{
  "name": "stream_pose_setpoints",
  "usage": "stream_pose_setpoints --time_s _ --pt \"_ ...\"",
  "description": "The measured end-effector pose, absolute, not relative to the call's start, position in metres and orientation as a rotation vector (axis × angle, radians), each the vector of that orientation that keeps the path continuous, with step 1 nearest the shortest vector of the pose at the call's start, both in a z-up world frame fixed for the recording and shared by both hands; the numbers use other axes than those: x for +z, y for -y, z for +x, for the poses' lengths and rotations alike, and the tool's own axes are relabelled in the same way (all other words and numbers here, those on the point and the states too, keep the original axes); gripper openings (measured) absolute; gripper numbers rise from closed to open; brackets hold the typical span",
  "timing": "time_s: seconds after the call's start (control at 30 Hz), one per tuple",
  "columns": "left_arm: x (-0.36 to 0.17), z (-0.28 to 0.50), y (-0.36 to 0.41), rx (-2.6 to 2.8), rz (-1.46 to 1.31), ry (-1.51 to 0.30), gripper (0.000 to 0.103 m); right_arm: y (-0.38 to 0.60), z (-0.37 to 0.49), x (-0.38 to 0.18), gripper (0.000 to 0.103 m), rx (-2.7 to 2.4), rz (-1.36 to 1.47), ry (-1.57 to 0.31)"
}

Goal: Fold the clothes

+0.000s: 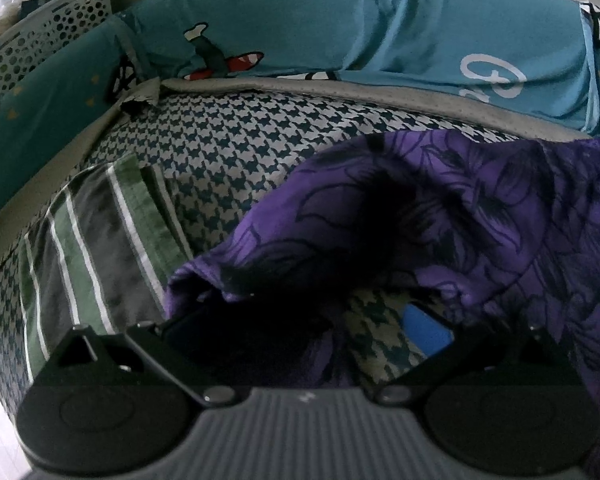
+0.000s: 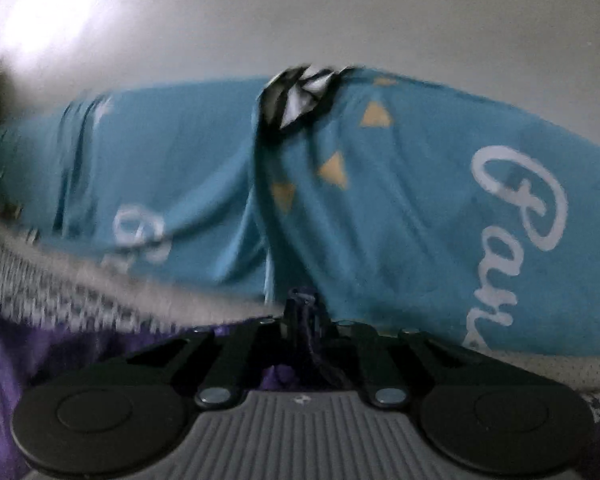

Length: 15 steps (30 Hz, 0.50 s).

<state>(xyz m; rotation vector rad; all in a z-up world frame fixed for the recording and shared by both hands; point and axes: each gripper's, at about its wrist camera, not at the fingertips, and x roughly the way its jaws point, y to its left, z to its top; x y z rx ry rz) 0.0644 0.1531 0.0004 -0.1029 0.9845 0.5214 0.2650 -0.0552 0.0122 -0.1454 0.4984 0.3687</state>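
Observation:
A purple garment with a black flower print (image 1: 440,216) lies bunched on the houndstooth bed cover (image 1: 228,148). My left gripper (image 1: 304,320) sits low at its near edge with its jaws wide apart; the cloth drapes over the left finger, and a blue pad (image 1: 426,330) shows on the right one. My right gripper (image 2: 304,312) is shut on a pinched fold of the purple garment (image 2: 306,340), with more purple cloth (image 2: 40,356) hanging at the lower left. The right wrist view is blurred.
A folded green, grey and white striped cloth (image 1: 96,248) lies left of the purple garment. Teal printed pillows (image 1: 340,24) line the back of the bed, also in the right wrist view (image 2: 400,208). A white perforated basket (image 1: 44,36) stands at the far left.

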Motion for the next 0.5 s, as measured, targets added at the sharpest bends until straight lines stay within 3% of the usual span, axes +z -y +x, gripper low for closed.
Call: stream_pose_setpoints --time_s 0.17,0.23,0.5 --pt "0.001 0.063 -0.146 0.506 -0.084 -0.975 0.103 0.053 0.272 0.012 0.013 0.298 -0.133 -0.534" --pt "0.002 0.062 -0.145 0.505 -0.085 -0.97 0.103 0.069 0.266 0.022 0.032 0.291 -0.072 -0.505" --pt "0.004 0.06 -0.133 0.473 -0.082 -0.959 0.103 0.167 0.241 0.037 0.035 0.219 -0.081 -0.519"
